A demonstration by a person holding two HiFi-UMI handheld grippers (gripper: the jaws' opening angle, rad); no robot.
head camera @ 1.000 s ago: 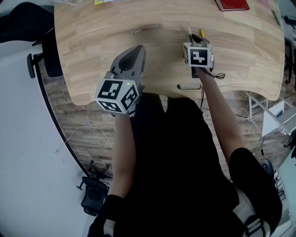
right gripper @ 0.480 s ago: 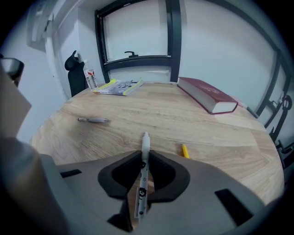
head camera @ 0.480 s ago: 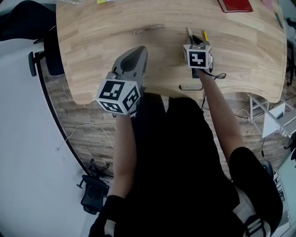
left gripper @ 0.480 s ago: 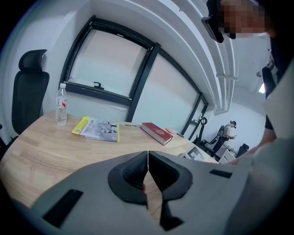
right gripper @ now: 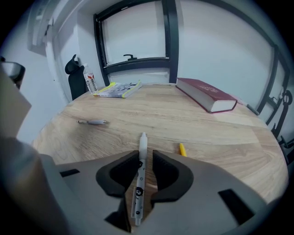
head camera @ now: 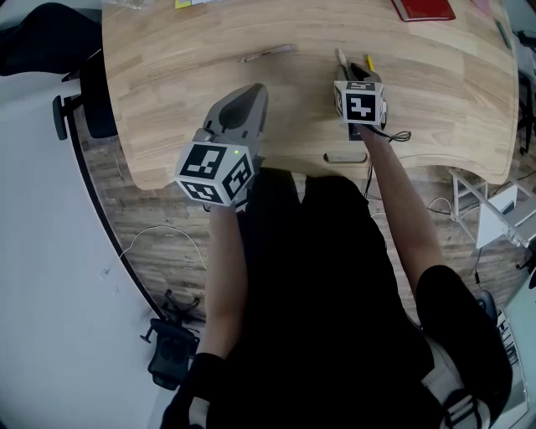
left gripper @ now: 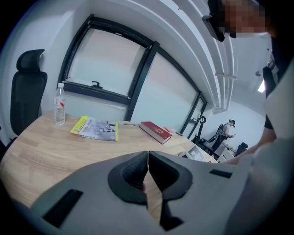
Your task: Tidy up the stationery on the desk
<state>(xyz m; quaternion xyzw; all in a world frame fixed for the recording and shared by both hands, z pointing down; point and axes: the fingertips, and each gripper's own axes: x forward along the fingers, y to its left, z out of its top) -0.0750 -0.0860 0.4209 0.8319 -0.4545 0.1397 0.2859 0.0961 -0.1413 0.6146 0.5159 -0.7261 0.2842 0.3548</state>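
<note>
Left claw (left gripper: 148,156): jaws together, nothing between them, positioned over the near edge of the table (left gripper: 55,151). Right claw (right gripper: 146,158): jaws have just been opening and stand apart, with the white pen (right gripper: 138,193) between them on the table, pointing away. Just beyond on the right lies a yellow pen (right gripper: 182,149). Farther left lies a grey pen (right gripper: 93,121). A red book (right gripper: 204,94) lies farthest back.

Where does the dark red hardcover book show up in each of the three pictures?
Head view: the dark red hardcover book is at the top edge, right of centre, partly cut off.
Left gripper view: the book lies flat near mid-frame, right of the yellow-edged booklet.
Right gripper view: the book is at upper right.
Shared landmark: the light wooden desk it lies on.
</note>
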